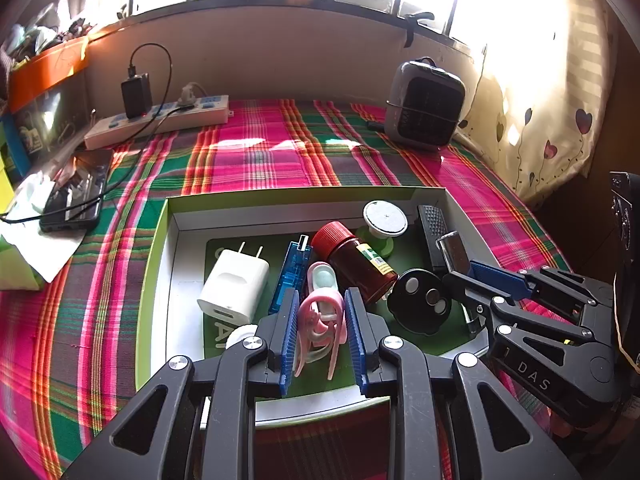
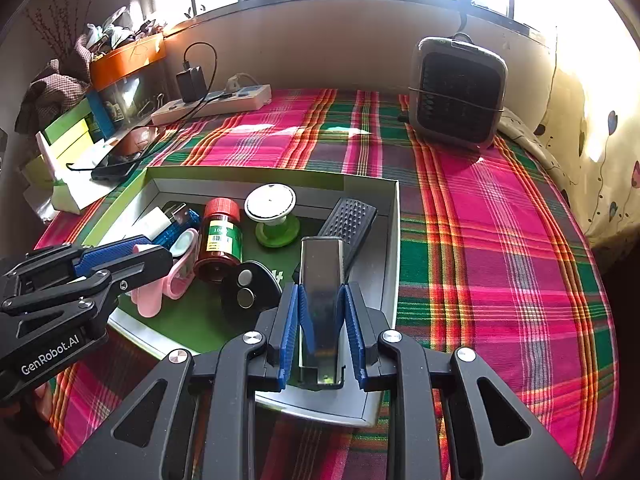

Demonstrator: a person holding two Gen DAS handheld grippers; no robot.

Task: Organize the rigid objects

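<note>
Left tongs point(image 1: 322, 322): blue ribbed pads set on either side of the pink plastic clip point(image 1: 320, 320), grasping it just above the box floor
Right tongs point(image 2: 322, 320): clenched on the shiny metal block point(image 2: 322, 292), which stands tilted over the box's right-hand side
Box point(image 1: 160, 248): shallow open cardboard tray, lime-green outside, white walls, dark green printed floor; it lies on the checked cloth
Box, left part: white wall charger point(image 1: 234, 284) with two flat prongs, smooth and rounded; beside it a translucent blue USB stick point(image 1: 290, 276), long and narrow
Box, middle: brown bottle point(image 1: 356, 264) lying on its side, ribbed red cap, yellow and green label; it touches the pink clip
Box, back: small stand with a white round top point(image 1: 385, 218) on a green base
Box, right part: black ribbed bar point(image 2: 352, 224) leaning against the wall; a black round disc point(image 1: 422, 300) with three silver buttons lies on the floor near the bottle
Surface: bed covered with woven plaid cloth point(image 2: 480, 240) in pink, green and orange
Along the wall: white power strip point(image 1: 160, 122) with a black adapter plugged in and a cable running to a dark phone point(image 1: 76, 190) lying flat on the cloth
Back right: grey boxy fan point(image 2: 458, 92) with a dark grille
Room: barred window with strong sunlight, cream curtain printed with hearts, stacked coloured boxes at far left
</note>
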